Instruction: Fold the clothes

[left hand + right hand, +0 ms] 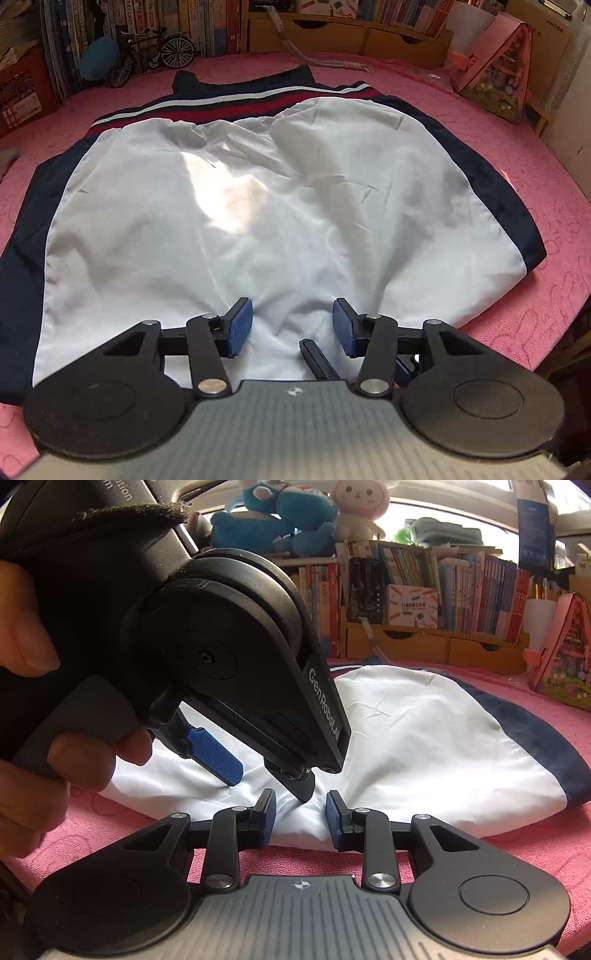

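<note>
My left claw [292, 325] stands apart over the near hem of the one jacket [258, 206] on the pink worktop [554, 258]; my right claw [300, 821] seems clamped on that hem. Pink margin lies open around the jacket.

This is a home, most likely a bedroom or a study. A pink plush cover [517, 206] patterned with hearts spreads over the wide surface, and packed bookshelves [443, 576] line its far edge, above a low wooden drawer unit [424, 642] with cut-out handles. Soft toys sit on top of the shelves: a blue plush [258, 520] and a pink-and-white plush [356, 506], in front of a bright window [443, 509]. At the far left corner stands a miniature bicycle model [155, 55], and at the far right edge a pink dollhouse-like box [498, 70]. Daylight falls across the surface.
</note>
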Demonstrator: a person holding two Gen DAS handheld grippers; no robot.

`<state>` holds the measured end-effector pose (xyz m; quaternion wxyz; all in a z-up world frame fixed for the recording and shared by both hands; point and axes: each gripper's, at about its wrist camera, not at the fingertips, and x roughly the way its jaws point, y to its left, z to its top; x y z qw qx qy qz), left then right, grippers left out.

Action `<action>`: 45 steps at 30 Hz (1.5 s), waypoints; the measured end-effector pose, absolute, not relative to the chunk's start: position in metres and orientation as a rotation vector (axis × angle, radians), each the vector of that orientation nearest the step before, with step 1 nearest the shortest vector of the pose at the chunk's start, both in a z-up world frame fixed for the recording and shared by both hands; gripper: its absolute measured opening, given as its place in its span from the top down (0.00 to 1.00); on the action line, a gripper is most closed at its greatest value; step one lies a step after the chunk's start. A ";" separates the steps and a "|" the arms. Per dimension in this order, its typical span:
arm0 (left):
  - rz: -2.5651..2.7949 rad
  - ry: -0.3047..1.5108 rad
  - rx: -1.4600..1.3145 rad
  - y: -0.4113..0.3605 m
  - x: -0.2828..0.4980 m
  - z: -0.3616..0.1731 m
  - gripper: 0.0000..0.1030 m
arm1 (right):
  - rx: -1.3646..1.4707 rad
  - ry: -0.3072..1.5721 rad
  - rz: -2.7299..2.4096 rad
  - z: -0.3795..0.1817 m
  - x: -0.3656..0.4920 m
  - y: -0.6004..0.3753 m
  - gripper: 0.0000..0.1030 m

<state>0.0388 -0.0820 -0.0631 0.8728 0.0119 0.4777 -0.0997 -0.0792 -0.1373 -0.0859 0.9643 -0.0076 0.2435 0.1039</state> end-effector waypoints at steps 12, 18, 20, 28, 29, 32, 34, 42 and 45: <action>-0.183 1.048 0.005 -0.095 0.066 -0.061 0.61 | -0.006 0.497 0.214 -0.085 -0.077 -0.139 0.70; -0.231 1.208 -0.091 -0.078 0.065 -0.059 0.64 | -0.001 0.490 0.216 -0.086 -0.077 -0.140 0.70; -0.220 1.193 -0.073 -0.082 0.063 -0.059 0.64 | 0.001 0.492 0.216 -0.086 -0.077 -0.140 0.70; -0.139 1.096 0.051 -0.103 0.091 -0.062 0.61 | 0.008 0.498 0.223 -0.085 -0.076 -0.142 0.69; -0.127 1.093 0.048 -0.102 0.099 -0.063 0.61 | 0.007 0.498 0.223 -0.084 -0.076 -0.142 0.69; -0.086 1.080 0.039 -0.099 0.123 -0.064 0.60 | 0.004 0.497 0.223 -0.085 -0.077 -0.141 0.69; -0.042 1.057 0.033 -0.097 0.142 -0.066 0.58 | 0.003 0.497 0.223 -0.085 -0.078 -0.140 0.69; 0.040 1.007 -0.056 -0.081 0.203 -0.067 0.53 | 0.002 0.501 0.222 -0.086 -0.079 -0.140 0.69; 0.040 1.020 -0.071 -0.078 0.207 -0.065 0.52 | 0.006 0.506 0.225 -0.084 -0.078 -0.141 0.69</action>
